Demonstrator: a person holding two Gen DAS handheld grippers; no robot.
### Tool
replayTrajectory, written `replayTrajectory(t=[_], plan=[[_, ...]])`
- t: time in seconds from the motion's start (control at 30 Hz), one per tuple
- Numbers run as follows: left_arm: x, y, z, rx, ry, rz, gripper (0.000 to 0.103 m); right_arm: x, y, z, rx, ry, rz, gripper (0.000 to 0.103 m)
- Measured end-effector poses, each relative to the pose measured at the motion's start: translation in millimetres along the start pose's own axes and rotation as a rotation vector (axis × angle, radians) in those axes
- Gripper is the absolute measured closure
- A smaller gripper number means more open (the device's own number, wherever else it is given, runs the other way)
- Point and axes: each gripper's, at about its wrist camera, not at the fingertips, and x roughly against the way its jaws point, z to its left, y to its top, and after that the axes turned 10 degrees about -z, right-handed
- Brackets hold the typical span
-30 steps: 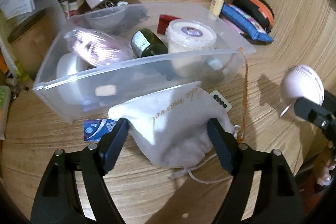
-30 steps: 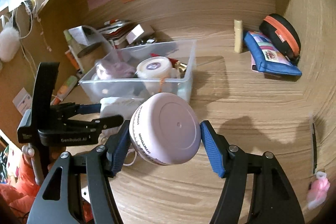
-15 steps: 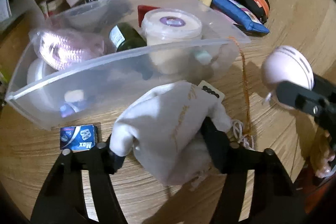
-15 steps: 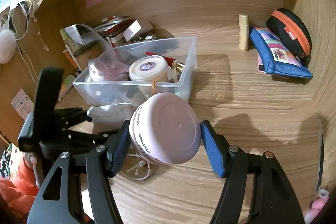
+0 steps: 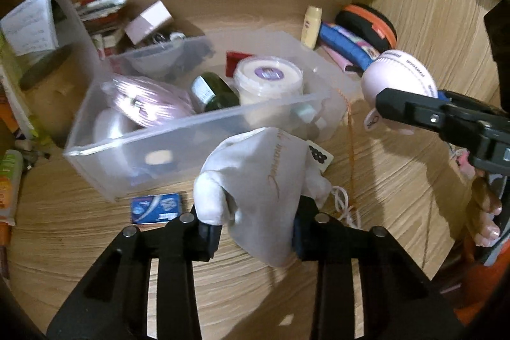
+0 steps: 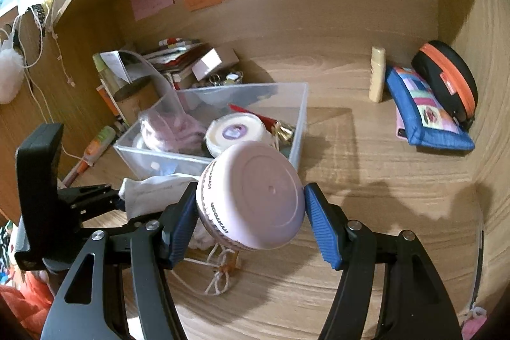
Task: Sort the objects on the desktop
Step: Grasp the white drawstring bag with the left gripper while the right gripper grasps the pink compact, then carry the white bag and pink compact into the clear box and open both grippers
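Note:
My left gripper (image 5: 255, 231) is shut on a white drawstring pouch (image 5: 264, 180) and holds it lifted just in front of a clear plastic bin (image 5: 178, 129). The pouch's cord (image 6: 220, 273) trails on the desk. My right gripper (image 6: 251, 222) is shut on a round pale pink jar (image 6: 251, 196), held in the air to the right of the bin; the jar also shows in the left wrist view (image 5: 398, 82). The bin (image 6: 299, 113) holds a white tub with a purple label (image 5: 267, 78), a dark green bottle (image 5: 213, 91), a pink bundle (image 5: 146, 101) and other small things.
A blue card packet (image 5: 156, 206) lies on the desk in front of the bin. A blue pouch (image 6: 427, 113), a black and orange case (image 6: 446, 78) and a small cream bottle (image 6: 377, 78) stand at the back right. Books, boxes and papers (image 6: 178, 59) crowd the back left.
My left gripper closed on the white pouch and lifted it off the desk toward the bin. My right gripper, still holding the pink jar, moved closer to the bin.

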Motion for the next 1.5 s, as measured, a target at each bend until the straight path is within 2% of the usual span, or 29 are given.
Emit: replayTrajectory(t=[0.43, 0.7, 1.07, 1.27, 1.5], plan=[[53, 33, 32, 0.061, -0.037, -0.143, 0.069, -2, 23, 23, 0.022, -0.011, -0.049, 0.041], [72, 66, 36, 0.006, 0.022, -0.245, 0.069, -9, 44, 29, 0.046, -0.017, -0.076, 0.041], [42, 97, 57, 0.059, 0.061, -0.24, 0.069, -40, 76, 45, 0.106, -0.003, -0.083, 0.041], [6, 100, 75, 0.102, 0.087, -0.175, 0.069, -75, 81, 45, 0.108, -0.012, -0.032, 0.041], [-39, 94, 87, 0.116, 0.094, -0.085, 0.069, -116, 69, 39, 0.085, -0.036, 0.039, 0.041]])
